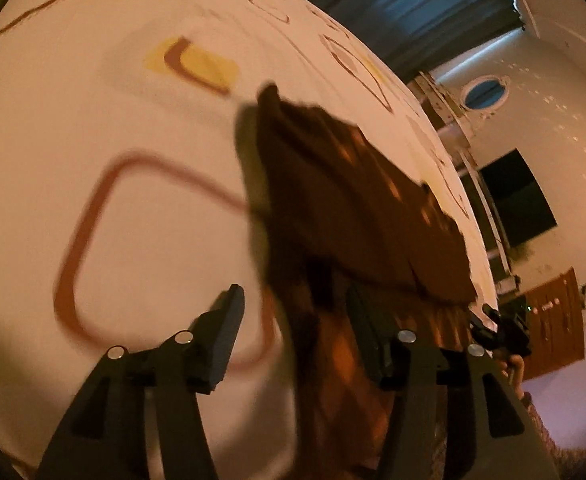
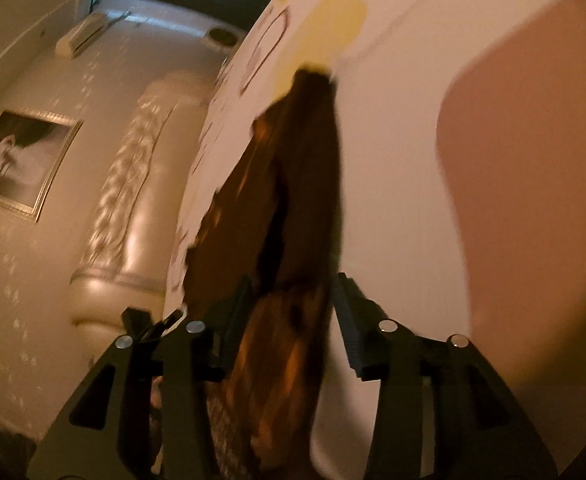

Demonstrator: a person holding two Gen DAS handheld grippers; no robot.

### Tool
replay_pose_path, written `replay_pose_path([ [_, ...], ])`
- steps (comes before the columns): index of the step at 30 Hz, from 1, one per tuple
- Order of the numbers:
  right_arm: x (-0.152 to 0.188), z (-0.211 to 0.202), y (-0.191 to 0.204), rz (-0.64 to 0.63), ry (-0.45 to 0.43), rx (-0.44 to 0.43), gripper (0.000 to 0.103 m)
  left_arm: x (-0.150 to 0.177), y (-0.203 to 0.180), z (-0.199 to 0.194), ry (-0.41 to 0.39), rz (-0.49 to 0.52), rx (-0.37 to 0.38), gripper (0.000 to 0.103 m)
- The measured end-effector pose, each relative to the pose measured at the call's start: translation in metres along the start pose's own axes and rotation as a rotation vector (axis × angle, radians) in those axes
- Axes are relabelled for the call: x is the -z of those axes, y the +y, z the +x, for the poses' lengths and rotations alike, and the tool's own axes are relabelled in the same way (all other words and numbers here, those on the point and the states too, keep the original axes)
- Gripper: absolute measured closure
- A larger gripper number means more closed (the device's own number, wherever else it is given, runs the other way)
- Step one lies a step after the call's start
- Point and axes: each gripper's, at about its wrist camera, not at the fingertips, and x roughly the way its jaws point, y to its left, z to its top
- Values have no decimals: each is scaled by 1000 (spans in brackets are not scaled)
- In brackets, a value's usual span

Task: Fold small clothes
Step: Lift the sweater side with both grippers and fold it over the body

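Note:
A dark brown garment (image 1: 345, 200) with lighter orange patches lies across a white bedsheet (image 1: 105, 120) printed with brown and yellow shapes. My left gripper (image 1: 293, 304) is open, its jaws wide apart, with a fold of the cloth hanging between them. In the right wrist view the same garment (image 2: 301, 184) runs away from me in a long, bunched strip. My right gripper (image 2: 293, 292) is open too, and the cloth passes between its fingers. The other gripper shows small at the cloth's far edge in the left wrist view (image 1: 501, 332).
The sheet (image 2: 393, 160) has a large pink patch (image 2: 533, 160) at right. Beyond the bed's edge are a padded headboard (image 2: 133, 184), a framed picture (image 2: 21, 160), an air conditioner (image 2: 81, 34), dark curtains (image 1: 421, 4) and a wooden cabinet (image 1: 553, 320).

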Motion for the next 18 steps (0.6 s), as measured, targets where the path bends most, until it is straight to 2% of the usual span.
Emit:
replay_pose_path([
  [6, 46, -3, 25, -100, 123, -28, 49, 38, -17, -5, 51, -18, 60, 49],
  [9, 61, 1, 29, -113, 175, -62, 48, 53, -24, -6, 60, 16, 50, 49],
  [13, 86, 9, 31, -109, 248, -102, 48, 63, -26, -1, 98, -28, 93, 49],
  [17, 92, 15, 29, -92, 262, -118, 48, 73, -33, 20, 167, -2, 41, 49],
  [18, 91, 17, 30, -81, 263, -123, 49, 75, -36, 20, 159, 4, 30, 49],
])
